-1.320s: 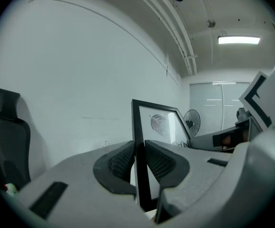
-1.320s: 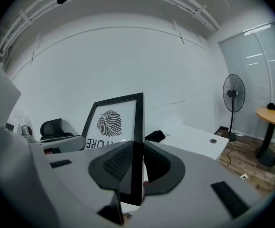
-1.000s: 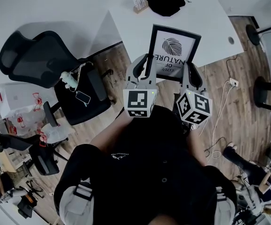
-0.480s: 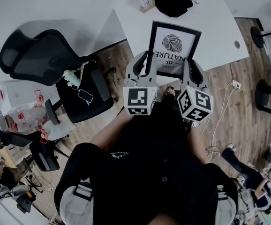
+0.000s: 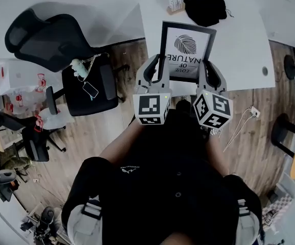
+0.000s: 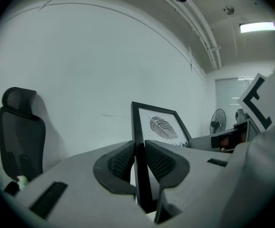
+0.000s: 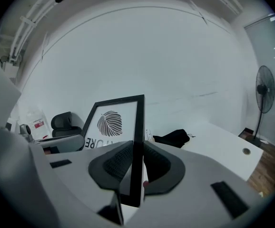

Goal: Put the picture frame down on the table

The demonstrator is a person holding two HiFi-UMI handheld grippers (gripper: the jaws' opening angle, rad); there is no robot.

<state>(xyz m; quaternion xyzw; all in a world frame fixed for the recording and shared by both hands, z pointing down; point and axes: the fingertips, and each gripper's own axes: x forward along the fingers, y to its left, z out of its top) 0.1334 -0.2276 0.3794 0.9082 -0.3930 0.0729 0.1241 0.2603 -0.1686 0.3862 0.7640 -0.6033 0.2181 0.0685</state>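
Picture frame [image 5: 187, 51]: black-rimmed, with a leaf print. Held between the two grippers over the near left part of the white tabletop [image 5: 239, 40]. Printed face turned toward the person, far end raised.
Left gripper [image 5: 155, 71]: fingers [image 6: 121, 163] clamped on the frame's left rail, one ribbed pad on each face. Thin black edge pinched right between them.
Right gripper [image 5: 209, 74]: fingers [image 7: 116, 164] closed on the right rail in the same way, low on the frame.
Why two grips: probably to keep a wide, flat thing from swinging or twisting. One clamp per side rail, at about matching height, leaves the bottom edge free to meet the tabletop first.
Why on the rails: likely because the pads bite on the rim and not on the glazed print.
Contact with tabletop: cannot tell from the head view whether the near edge touches or hangs just above it.
Landing spot: bare white surface under and beside the frame.
Neighbours: black pouch [image 5: 205, 10] and small holder [image 5: 175, 4] at the far edge, well apart from the frame. Office chair [image 5: 50, 34] off to the left on the wooden floor.
Stage, as a judgement: carrying done, lowering at hand, release not yet made.
Risk, as a judgement: uneven letting-go could tip the frame or scrape a corner.
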